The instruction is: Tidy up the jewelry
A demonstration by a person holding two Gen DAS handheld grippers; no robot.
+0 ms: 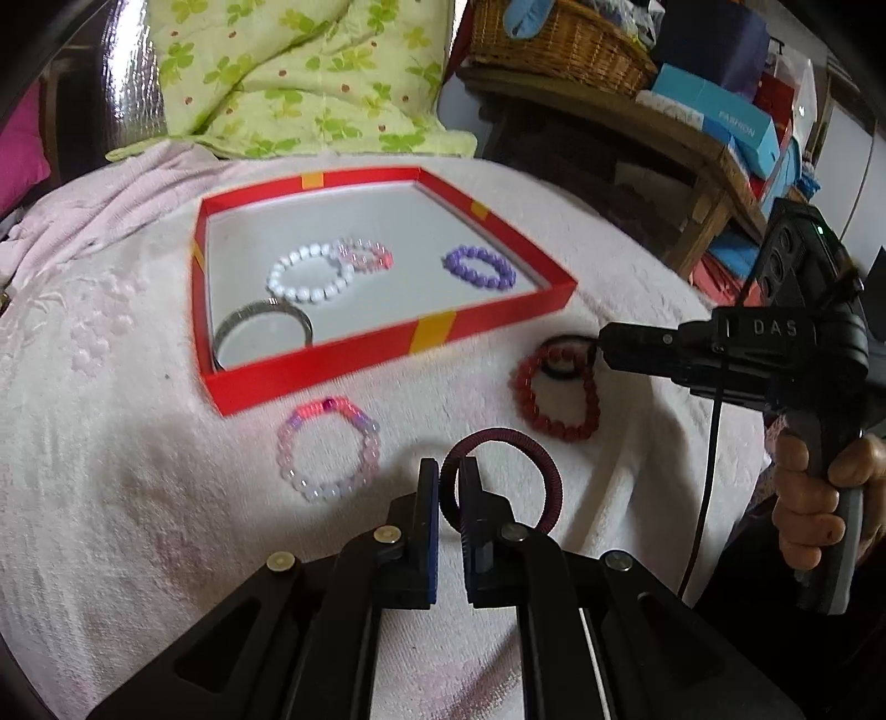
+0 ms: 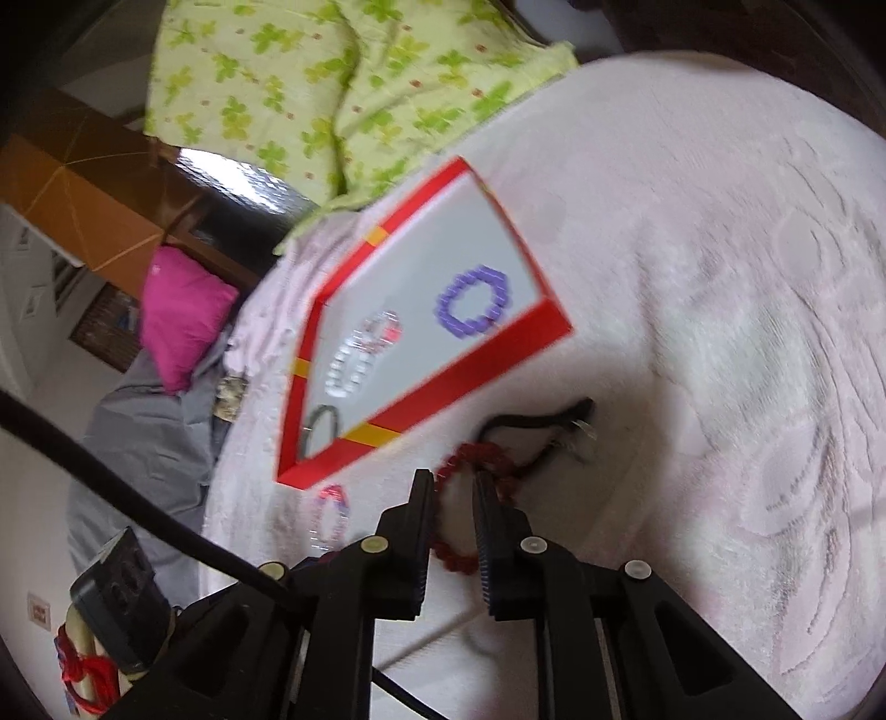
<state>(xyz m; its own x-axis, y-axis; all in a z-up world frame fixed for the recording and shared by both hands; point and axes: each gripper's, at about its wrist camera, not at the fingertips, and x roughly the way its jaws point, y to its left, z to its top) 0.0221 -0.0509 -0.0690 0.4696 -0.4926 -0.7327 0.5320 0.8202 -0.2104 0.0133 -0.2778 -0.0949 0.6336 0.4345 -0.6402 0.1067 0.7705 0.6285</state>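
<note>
A red tray point(image 1: 332, 363) lies on a pink blanket and holds a white bead bracelet point(image 1: 307, 274), a small pink one point(image 1: 365, 255), a purple one point(image 1: 479, 267) and a metal bangle point(image 1: 260, 327). My left gripper point(image 1: 449, 482) is shut on a dark maroon hair tie point(image 1: 531, 459), just in front of the tray. A pink bead bracelet point(image 1: 329, 448) lies to its left. My right gripper point(image 2: 451, 487) hovers open over a red bead bracelet point(image 2: 470, 459) and a black hair tie point(image 2: 531, 423); it also shows in the left wrist view point(image 1: 601, 346).
A green patterned quilt point(image 1: 299, 72) lies behind the tray. A wooden shelf with a wicker basket point(image 1: 554, 44) and boxes point(image 1: 731, 127) stands to the right. A magenta pillow point(image 2: 183, 310) lies off the blanket's edge.
</note>
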